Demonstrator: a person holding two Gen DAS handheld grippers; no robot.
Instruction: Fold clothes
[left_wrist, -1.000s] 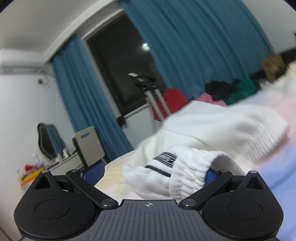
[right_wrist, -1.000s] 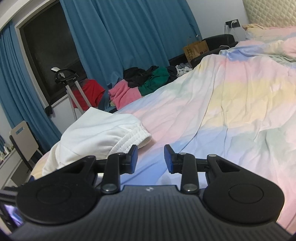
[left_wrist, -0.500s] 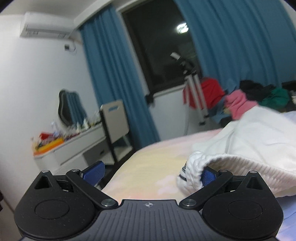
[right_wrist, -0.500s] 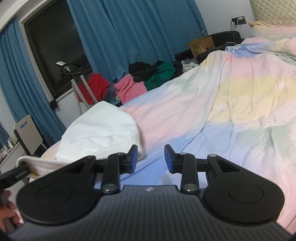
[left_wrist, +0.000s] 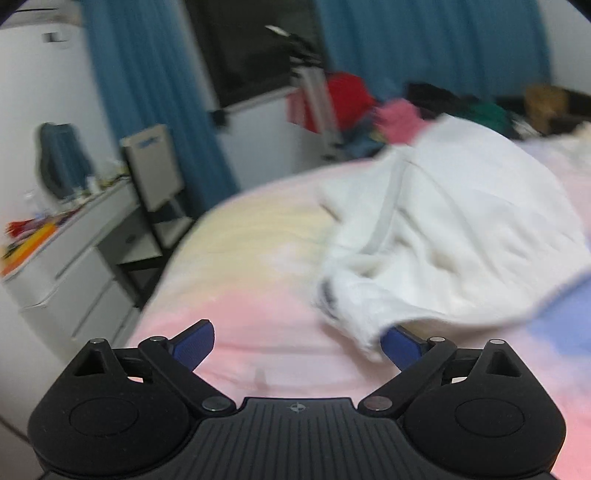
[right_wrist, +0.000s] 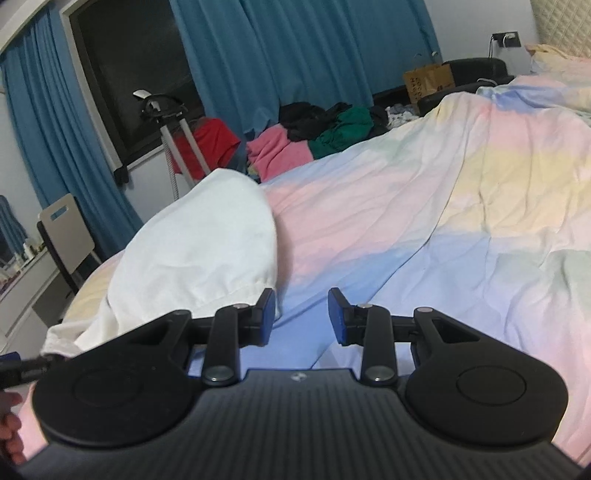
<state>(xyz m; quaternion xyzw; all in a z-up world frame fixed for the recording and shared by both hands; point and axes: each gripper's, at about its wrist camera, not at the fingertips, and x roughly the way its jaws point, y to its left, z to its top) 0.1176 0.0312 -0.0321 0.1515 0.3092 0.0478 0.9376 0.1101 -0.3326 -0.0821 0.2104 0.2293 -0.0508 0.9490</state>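
Left gripper (left_wrist: 297, 341): jaws spread wide, gripping nothing; the ribbed cuff of the white sweatshirt (left_wrist: 454, 236) drapes over its right finger. Right gripper (right_wrist: 301, 314): jaws partly open, empty, just beside the sweatshirt, which lies bunched on the pastel duvet (right_wrist: 461, 206).

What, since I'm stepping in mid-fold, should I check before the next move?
1. Left claw gripping the white garment: not ok. Its jaws stand wide apart, and the ribbed cuff only hangs over one finger.
2. Right claw free to grasp: ok. It is open with nothing between the jaws.
3. Garment lying flat: not ok. It is bunched into a mound.
4. Bare bedspread beside the garment to fold on: ok.
5. Garment's far edge and other sleeve: cannot tell. They are hidden behind the mound, and the left wrist view is blurred.
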